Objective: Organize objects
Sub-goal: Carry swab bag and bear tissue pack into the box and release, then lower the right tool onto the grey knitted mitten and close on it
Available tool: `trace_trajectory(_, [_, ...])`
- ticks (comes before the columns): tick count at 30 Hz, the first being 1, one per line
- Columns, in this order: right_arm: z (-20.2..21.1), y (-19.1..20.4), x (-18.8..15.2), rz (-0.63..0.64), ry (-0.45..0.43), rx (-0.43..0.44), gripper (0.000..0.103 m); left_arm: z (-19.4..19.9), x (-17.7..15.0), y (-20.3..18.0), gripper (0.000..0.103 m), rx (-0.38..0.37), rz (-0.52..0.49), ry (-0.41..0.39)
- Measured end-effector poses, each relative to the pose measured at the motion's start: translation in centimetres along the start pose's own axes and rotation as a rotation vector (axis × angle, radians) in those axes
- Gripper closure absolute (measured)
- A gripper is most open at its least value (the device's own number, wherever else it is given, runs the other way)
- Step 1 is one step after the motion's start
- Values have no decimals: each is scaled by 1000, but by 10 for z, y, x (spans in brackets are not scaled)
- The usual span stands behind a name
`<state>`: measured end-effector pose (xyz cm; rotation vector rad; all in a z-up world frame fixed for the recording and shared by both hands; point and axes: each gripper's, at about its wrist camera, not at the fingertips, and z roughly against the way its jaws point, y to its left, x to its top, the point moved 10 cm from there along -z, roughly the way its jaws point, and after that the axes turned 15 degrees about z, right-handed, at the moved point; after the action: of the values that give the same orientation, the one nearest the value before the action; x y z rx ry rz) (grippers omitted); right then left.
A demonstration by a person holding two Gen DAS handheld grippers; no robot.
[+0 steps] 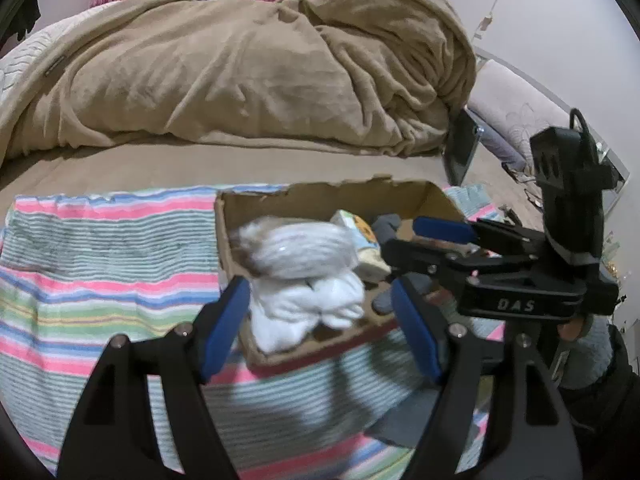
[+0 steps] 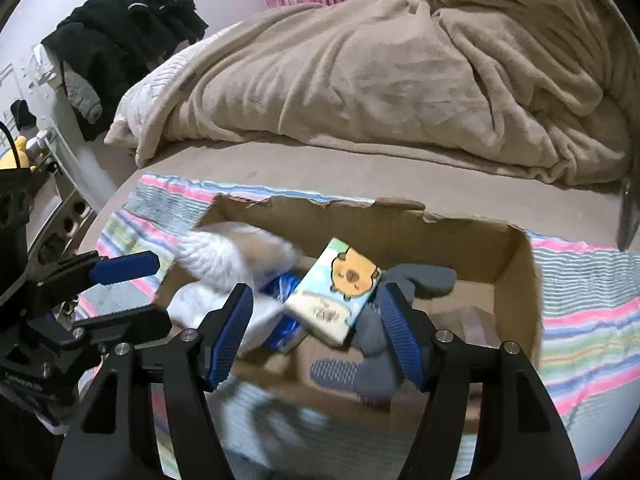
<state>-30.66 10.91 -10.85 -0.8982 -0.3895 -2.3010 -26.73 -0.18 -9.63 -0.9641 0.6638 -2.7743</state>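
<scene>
An open cardboard box (image 1: 320, 188) (image 2: 516, 272) lies on a striped towel (image 1: 100, 272) (image 2: 592, 320) on the bed. In it lie white socks (image 1: 312, 312) (image 2: 208, 304), a white fluffy bundle (image 1: 296, 248) (image 2: 232, 256), a tissue pack with a cartoon print (image 1: 360, 236) (image 2: 340, 292), grey socks (image 2: 360, 372) and a blue packet (image 2: 284, 288). My left gripper (image 1: 320, 320) is open and empty, just above the box's near edge. My right gripper (image 2: 316, 328) is open and empty over the box, its fingers either side of the tissue pack; it also shows in the left wrist view (image 1: 424, 240).
A rumpled tan blanket (image 1: 240, 72) (image 2: 400, 72) fills the bed behind the box. Dark clothes (image 2: 120, 32) hang at the left, a yellow plush toy (image 2: 16, 152) beside them. A headboard (image 1: 520, 112) stands at the right.
</scene>
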Motion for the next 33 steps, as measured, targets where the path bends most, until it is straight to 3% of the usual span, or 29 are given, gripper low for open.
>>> trace_trajectory(7, [43, 10, -7, 11, -36, -35, 34, 32, -14, -4, 28, 8, 24, -47])
trace_trajectory(17, [93, 25, -21, 39, -61, -54, 34, 86, -37, -18, 28, 95, -16, -153])
trace_trajectory(25, [117, 46, -33, 74, -73, -66, 34, 106, -55, -29, 27, 101, -24, -167])
trace_trajectory(33, [113, 52, -58, 71, -39, -60, 34, 104, -77, -19, 27, 121, 11, -155])
